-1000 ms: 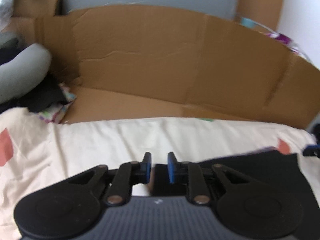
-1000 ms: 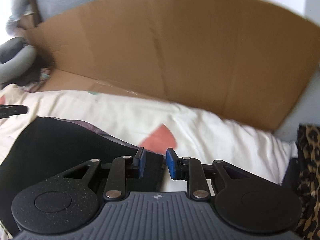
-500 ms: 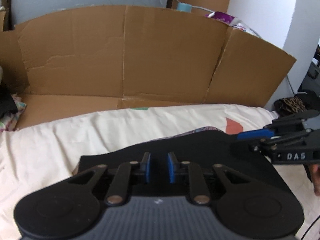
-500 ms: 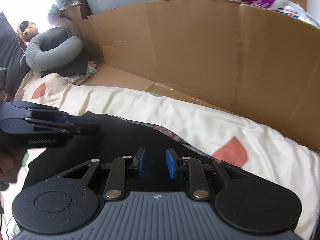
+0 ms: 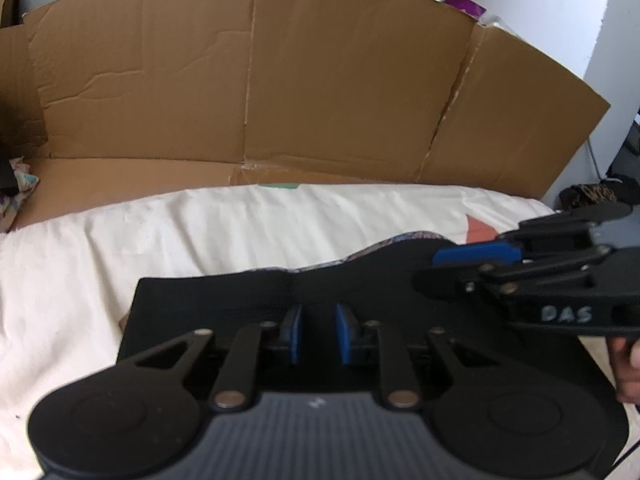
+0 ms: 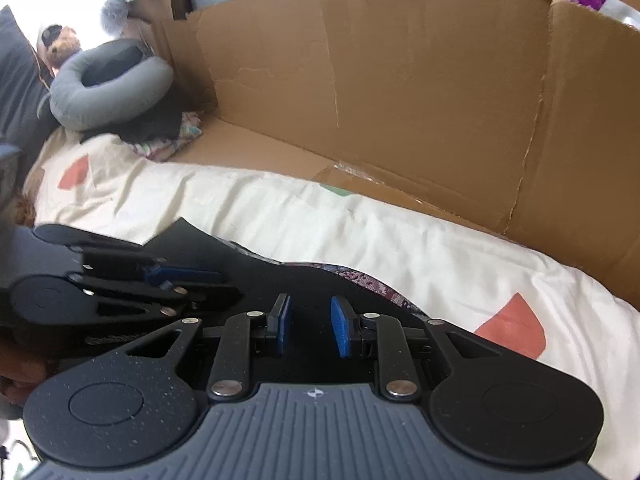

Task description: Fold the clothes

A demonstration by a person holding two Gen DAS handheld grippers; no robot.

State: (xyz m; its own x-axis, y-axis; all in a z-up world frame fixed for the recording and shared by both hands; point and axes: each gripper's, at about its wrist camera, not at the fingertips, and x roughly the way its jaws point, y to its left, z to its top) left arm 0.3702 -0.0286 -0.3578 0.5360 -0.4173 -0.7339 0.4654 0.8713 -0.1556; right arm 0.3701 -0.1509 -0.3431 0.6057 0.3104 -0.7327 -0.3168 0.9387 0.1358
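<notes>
Black garment [image 5: 248, 296] lies flat on the cream sheet [image 5: 160, 240], ready for folding. Left gripper [image 5: 316, 334] and right gripper [image 6: 308, 330] hover over it, jaws narrow with nothing visibly pinched (cardboard [image 5: 320, 92] behind).

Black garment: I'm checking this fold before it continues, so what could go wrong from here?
The left gripper and right gripper sit close together over the black garment, so they may collide. The jaws stand apart with no cloth visibly pinched, so a grab might miss or catch the cream sheet too.
</notes>
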